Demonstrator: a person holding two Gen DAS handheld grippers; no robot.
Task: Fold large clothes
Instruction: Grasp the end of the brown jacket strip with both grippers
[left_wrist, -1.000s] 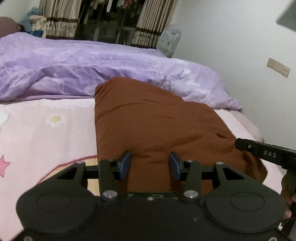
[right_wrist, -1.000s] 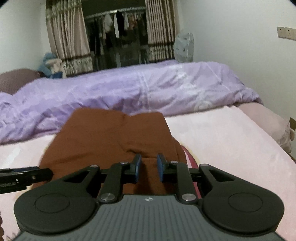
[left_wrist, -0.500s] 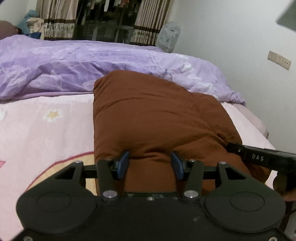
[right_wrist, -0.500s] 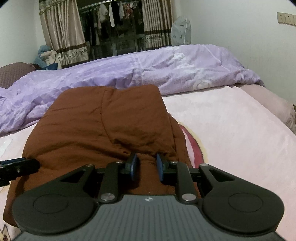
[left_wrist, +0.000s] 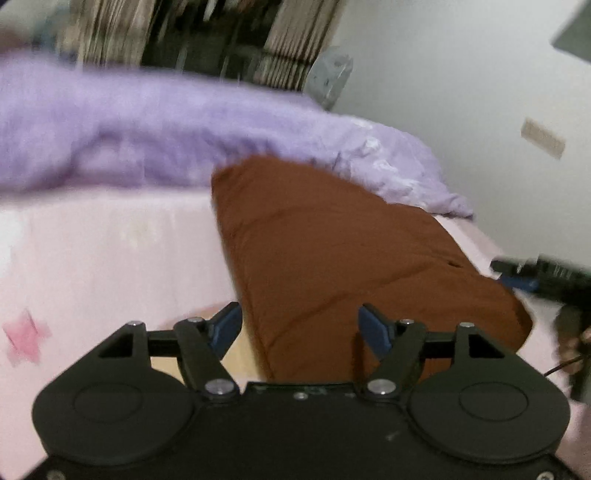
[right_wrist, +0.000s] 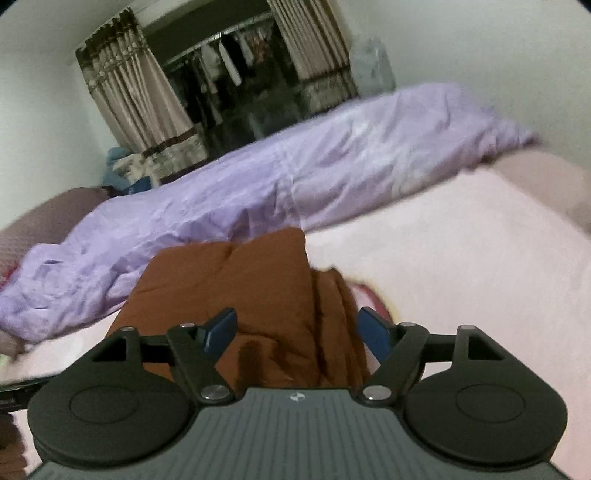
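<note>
A folded brown garment (left_wrist: 332, 251) lies on the pink bed sheet (left_wrist: 110, 258), its far end against the purple duvet. It also shows in the right wrist view (right_wrist: 236, 291). My left gripper (left_wrist: 301, 326) is open above the garment's near left edge and holds nothing. My right gripper (right_wrist: 297, 330) is open above the garment's near right end and holds nothing. The right gripper's tip shows at the right edge of the left wrist view (left_wrist: 517, 275). Both views are motion blurred.
A rumpled purple duvet (right_wrist: 295, 173) lies across the far side of the bed. Curtains (right_wrist: 125, 96) and a dark wardrobe with hanging clothes stand behind. A white wall with a socket plate (left_wrist: 543, 138) is on the right. A pillow (right_wrist: 546, 177) lies far right.
Both grippers have opened wide and let go of the brown garment. Both have drawn back and tilted; the garment now lies folded on the bed.
</note>
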